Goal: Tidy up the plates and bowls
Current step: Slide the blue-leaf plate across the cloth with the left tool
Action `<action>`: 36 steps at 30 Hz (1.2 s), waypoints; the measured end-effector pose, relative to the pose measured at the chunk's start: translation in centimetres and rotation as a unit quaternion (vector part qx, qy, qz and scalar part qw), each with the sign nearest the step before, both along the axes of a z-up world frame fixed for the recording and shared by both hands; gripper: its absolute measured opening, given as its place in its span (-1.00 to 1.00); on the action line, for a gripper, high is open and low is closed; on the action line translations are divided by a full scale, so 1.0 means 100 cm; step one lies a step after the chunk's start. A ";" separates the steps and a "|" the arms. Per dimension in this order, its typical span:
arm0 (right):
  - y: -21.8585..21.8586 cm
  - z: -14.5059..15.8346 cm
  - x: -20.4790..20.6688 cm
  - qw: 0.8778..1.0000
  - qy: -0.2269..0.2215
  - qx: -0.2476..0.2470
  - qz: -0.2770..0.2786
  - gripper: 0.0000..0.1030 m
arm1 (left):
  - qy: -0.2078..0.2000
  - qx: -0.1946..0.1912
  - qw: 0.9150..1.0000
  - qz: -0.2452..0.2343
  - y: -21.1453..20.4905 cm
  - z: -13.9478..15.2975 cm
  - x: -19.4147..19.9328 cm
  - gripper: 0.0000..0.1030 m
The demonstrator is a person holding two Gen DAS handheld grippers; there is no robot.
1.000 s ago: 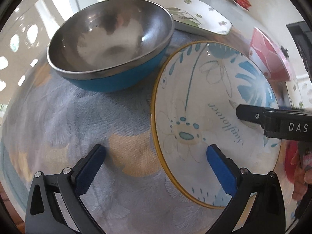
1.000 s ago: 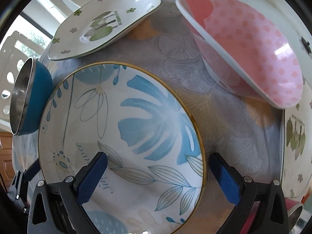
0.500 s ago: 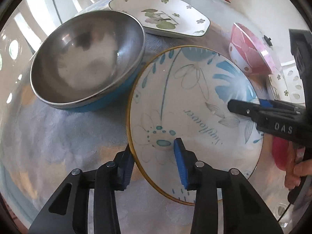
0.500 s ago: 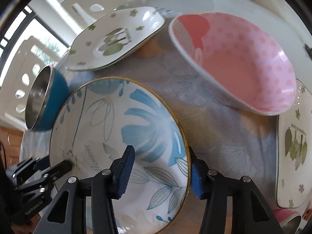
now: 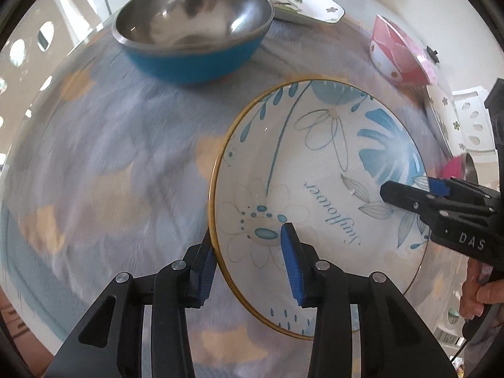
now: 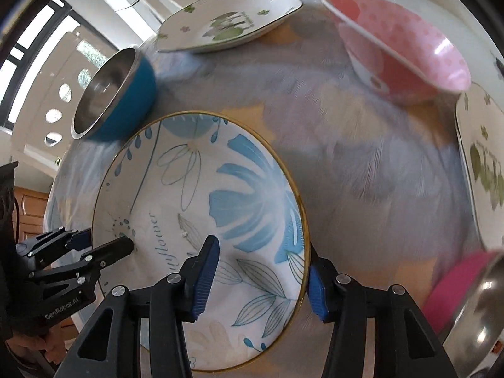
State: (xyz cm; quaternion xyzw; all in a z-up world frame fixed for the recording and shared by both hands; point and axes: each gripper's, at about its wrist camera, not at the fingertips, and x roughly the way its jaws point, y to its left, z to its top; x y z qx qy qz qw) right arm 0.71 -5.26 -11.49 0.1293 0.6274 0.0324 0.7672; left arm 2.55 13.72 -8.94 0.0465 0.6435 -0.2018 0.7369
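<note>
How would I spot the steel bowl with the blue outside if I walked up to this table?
Start at the big floral plate that both grippers hold over the patterned tablecloth. Just past its far left rim sits the steel bowl, near a clover-print dish. It alone is shiny metal inside and plain blue outside; the pink bowl is dotted.

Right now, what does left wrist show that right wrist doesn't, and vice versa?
Left wrist only: inside of the steel bowl, the person's fingers on the right gripper.

Right wrist only: inside of the pink dotted bowl, a clover plate at the right edge.

Both: the blue floral plate, each gripper shut on opposite rims, left gripper included.
</note>
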 end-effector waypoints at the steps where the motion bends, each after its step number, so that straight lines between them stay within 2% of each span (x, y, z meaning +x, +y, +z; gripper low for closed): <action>1: 0.002 0.001 -0.003 1.000 0.001 0.000 0.001 -0.02 | 0.001 0.001 1.000 0.001 0.002 0.000 -0.003 -0.31; 6: 0.017 -0.001 -0.014 1.000 0.006 0.008 0.001 -0.02 | -0.009 0.017 1.000 -0.004 0.007 0.006 -0.017 -0.33; 13: 0.042 -0.007 -0.058 1.000 0.006 0.022 -0.005 -0.02 | -0.026 0.038 0.999 -0.021 0.018 0.012 -0.036 -0.33; 19: 0.062 -0.023 -0.080 1.000 0.007 0.010 -0.016 -0.03 | -0.036 0.054 0.997 -0.038 0.018 0.004 -0.054 -0.33; 23: 0.068 -0.025 -0.094 1.000 -0.007 0.000 -0.030 -0.02 | -0.062 0.049 0.996 -0.039 0.022 0.003 -0.065 -0.29; 24: 0.069 -0.025 -0.095 0.999 -0.011 -0.002 -0.034 -0.01 | -0.067 0.046 0.996 -0.040 0.023 0.002 -0.070 -0.24; 26: 0.070 -0.026 -0.097 0.999 -0.018 -0.001 -0.032 0.15 | -0.075 0.042 0.995 -0.046 0.021 0.000 -0.073 -0.13; 28: 0.078 -0.027 -0.095 1.000 -0.023 -0.004 -0.019 0.51 | -0.090 0.044 0.994 -0.051 0.009 -0.002 -0.085 -0.09; 29: 0.086 -0.029 -0.094 0.999 -0.024 -0.018 -0.012 0.57 | -0.100 0.052 0.992 -0.054 0.003 -0.003 -0.086 0.02; 31: 0.101 -0.033 -0.091 0.999 -0.023 -0.048 0.003 0.85 | -0.116 0.072 0.989 -0.056 0.002 -0.005 -0.093 0.38; 32: 0.108 -0.036 -0.089 0.998 -0.025 -0.057 0.004 0.93 | -0.113 0.073 0.990 -0.052 0.003 -0.008 -0.095 0.66; 33: 0.111 -0.037 -0.088 0.998 -0.030 -0.059 -0.004 1.00 | -0.102 0.067 0.991 -0.046 0.008 -0.011 -0.091 0.86; 35: 0.112 -0.038 -0.087 0.997 -0.035 -0.059 -0.017 1.00 | -0.079 0.050 0.995 -0.030 0.017 -0.018 -0.086 1.00; 36: 0.113 -0.038 -0.086 0.997 -0.037 -0.060 -0.019 1.00 | -0.074 0.034 0.996 -0.019 0.023 -0.020 -0.087 1.00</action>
